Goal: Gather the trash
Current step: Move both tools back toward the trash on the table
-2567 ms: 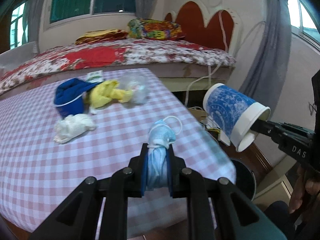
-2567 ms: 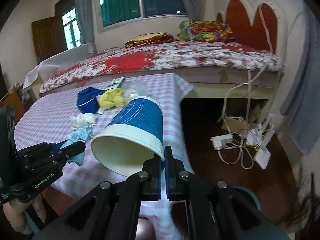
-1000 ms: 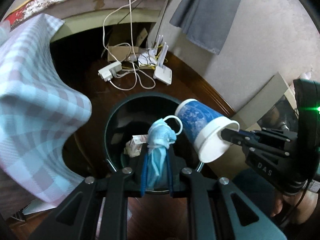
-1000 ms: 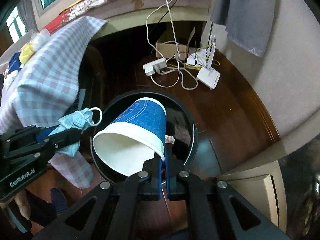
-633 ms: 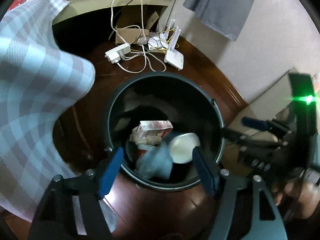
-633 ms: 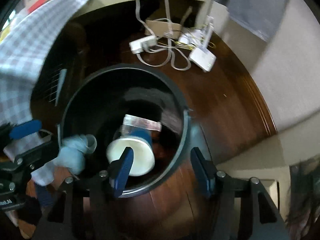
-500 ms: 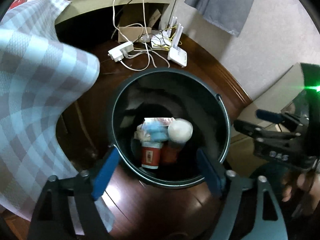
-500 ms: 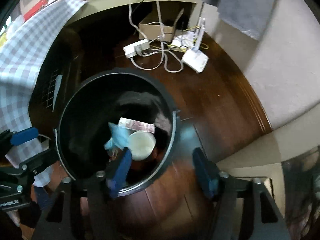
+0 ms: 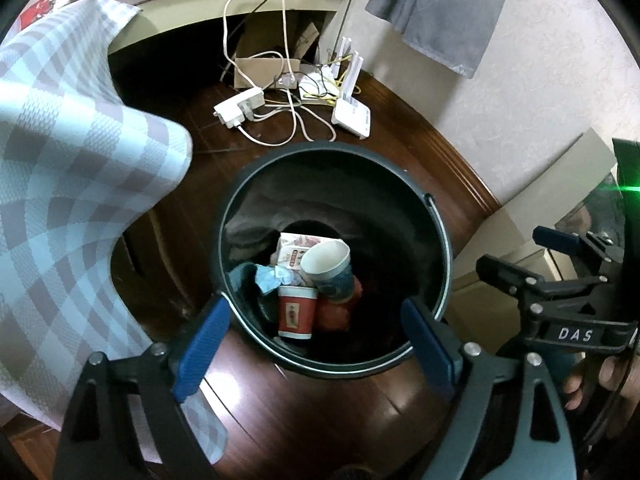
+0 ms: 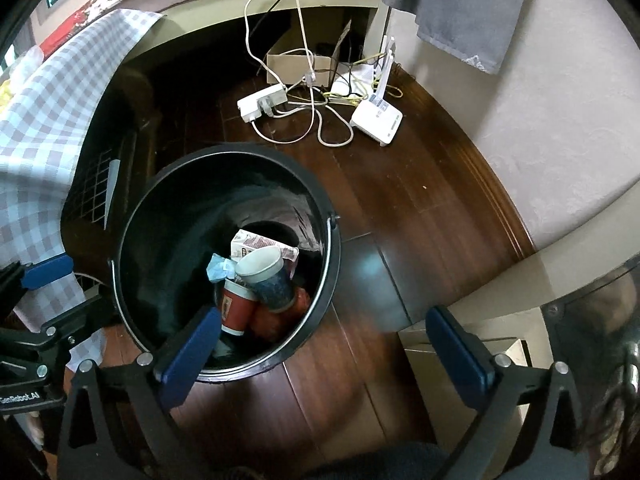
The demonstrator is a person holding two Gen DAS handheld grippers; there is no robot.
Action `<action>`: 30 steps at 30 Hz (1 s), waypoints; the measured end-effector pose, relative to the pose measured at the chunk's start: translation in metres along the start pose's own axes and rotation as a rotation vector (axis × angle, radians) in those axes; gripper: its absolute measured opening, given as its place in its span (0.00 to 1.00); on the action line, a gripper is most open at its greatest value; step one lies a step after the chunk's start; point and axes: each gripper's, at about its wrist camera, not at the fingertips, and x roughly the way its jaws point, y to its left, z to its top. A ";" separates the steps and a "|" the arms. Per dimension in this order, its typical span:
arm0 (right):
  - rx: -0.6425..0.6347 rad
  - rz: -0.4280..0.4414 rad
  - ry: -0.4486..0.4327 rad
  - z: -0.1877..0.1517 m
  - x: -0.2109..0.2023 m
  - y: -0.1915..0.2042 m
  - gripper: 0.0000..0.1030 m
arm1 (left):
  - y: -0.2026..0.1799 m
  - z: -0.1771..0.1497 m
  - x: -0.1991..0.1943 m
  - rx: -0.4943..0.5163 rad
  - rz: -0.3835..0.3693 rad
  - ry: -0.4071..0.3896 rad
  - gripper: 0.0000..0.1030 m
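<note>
The left gripper (image 9: 316, 338) pointed down over the black bin (image 9: 434, 216), and its jaws were opening with nothing between them. The right gripper (image 10: 324, 342) hung above the same bin (image 10: 330, 256), a little to its side, and its jaws were also opening and empty.

The trash lay at the bottom of the bin. The blue paper cup (image 9: 330, 266) lay tilted with its white mouth upward, leaning on a red cup (image 9: 296, 314) and on a second red thing that was half covered, so I could not tell what it was. The crumpled blue face mask (image 9: 270, 278) lay just beside the blue cup, touching a small carton (image 9: 294, 250). The print on the carton was too small to read. The bottom under these things was dark and hard to make out.

A checked tablecloth (image 9: 68, 184) hung over the table edge on one side and hid what stood under it. Behind the bin, a power strip (image 10: 262, 108), a white router (image 10: 378, 118) and tangled cables lay on the wooden floor (image 10: 420, 208). A grey curtain (image 10: 472, 8) was cut off by the frame. A hand (image 9: 592, 382) showed only partly, in shadow.
</note>
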 end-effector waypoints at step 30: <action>-0.073 -0.006 -0.217 0.027 -0.109 0.027 1.00 | 0.003 0.013 -0.111 0.024 0.012 -0.236 0.86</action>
